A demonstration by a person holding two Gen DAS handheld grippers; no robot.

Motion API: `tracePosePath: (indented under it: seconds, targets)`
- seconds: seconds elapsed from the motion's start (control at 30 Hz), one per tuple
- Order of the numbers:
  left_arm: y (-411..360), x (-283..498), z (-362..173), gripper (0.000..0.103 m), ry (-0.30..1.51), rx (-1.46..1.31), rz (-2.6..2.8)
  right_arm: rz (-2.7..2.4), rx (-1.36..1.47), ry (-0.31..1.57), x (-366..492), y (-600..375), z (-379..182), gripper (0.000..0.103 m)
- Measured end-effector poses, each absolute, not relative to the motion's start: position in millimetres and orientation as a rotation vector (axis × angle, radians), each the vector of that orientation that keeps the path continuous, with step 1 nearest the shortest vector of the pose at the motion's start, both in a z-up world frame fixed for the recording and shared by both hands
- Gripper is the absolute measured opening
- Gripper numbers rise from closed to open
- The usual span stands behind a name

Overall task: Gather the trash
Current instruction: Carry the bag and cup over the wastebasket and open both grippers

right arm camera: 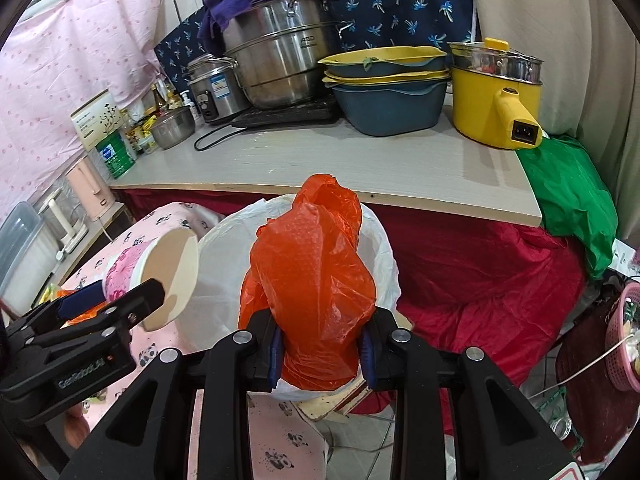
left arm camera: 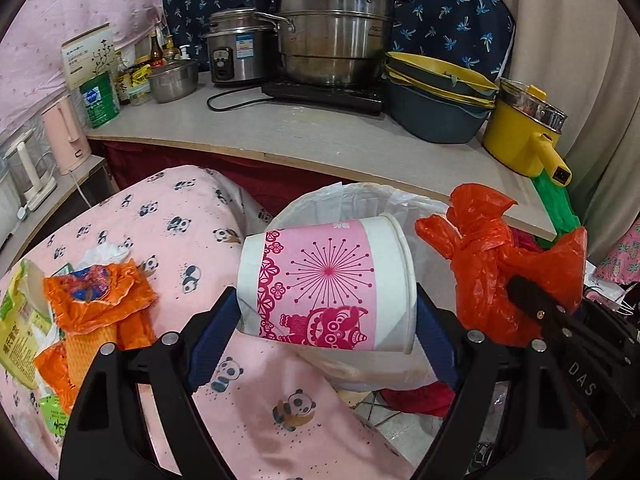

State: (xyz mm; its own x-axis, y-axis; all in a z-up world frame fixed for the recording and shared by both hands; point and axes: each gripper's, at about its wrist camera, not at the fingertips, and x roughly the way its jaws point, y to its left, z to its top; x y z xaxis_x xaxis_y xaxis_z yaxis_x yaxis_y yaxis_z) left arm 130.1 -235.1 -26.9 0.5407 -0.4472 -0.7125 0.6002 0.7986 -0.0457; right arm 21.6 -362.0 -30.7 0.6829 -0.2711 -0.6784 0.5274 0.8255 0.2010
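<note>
Left claw (left arm camera: 326, 328) clamps one paper cup (left arm camera: 324, 288); right claw (right arm camera: 322, 350) clamps one orange bag (right arm camera: 310, 280); perhaps two wrappers (left arm camera: 96, 296).

The steel pot (right arm camera: 276, 60) reads "ASD". The left gripper (right arm camera: 160, 296) body reads "GenRobot.AI". The right gripper (left arm camera: 516, 284) body shows "DAS". Other labels are illegible.

Right gripper (right arm camera: 322, 354) clamped on crumpled orange plastic bag (right arm camera: 310, 276), above white-lined bin (right arm camera: 224, 276). At left, left gripper (right arm camera: 120, 300) gripping pink-patterned paper cup (right arm camera: 160, 276) sideways, just beside bin.
</note>
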Motion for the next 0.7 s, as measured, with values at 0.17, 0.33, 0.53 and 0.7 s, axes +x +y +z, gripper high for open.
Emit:
tracePosePath:
  seconds: [0.17,0.33,0.53,0.7]
  targets:
    - [-251,144,-33,0.084,0.807,0.211,-0.654,-0.470,0.404,0.689,26,-366,-33,0.028]
    - [-245,152,-29,0.087,0.793,0.180,-0.628,-0.468,0.405,0.690,32,-369,-34,0.029]
    - [-228,156,-28,0.087,0.793,0.169,-0.569,-0.440,0.406,0.696,48,-365,-36,0.030]
    - [-208,156,-28,0.088,0.791,0.154,-0.511,-0.415,0.398,0.697,62,-360,-39,0.036]
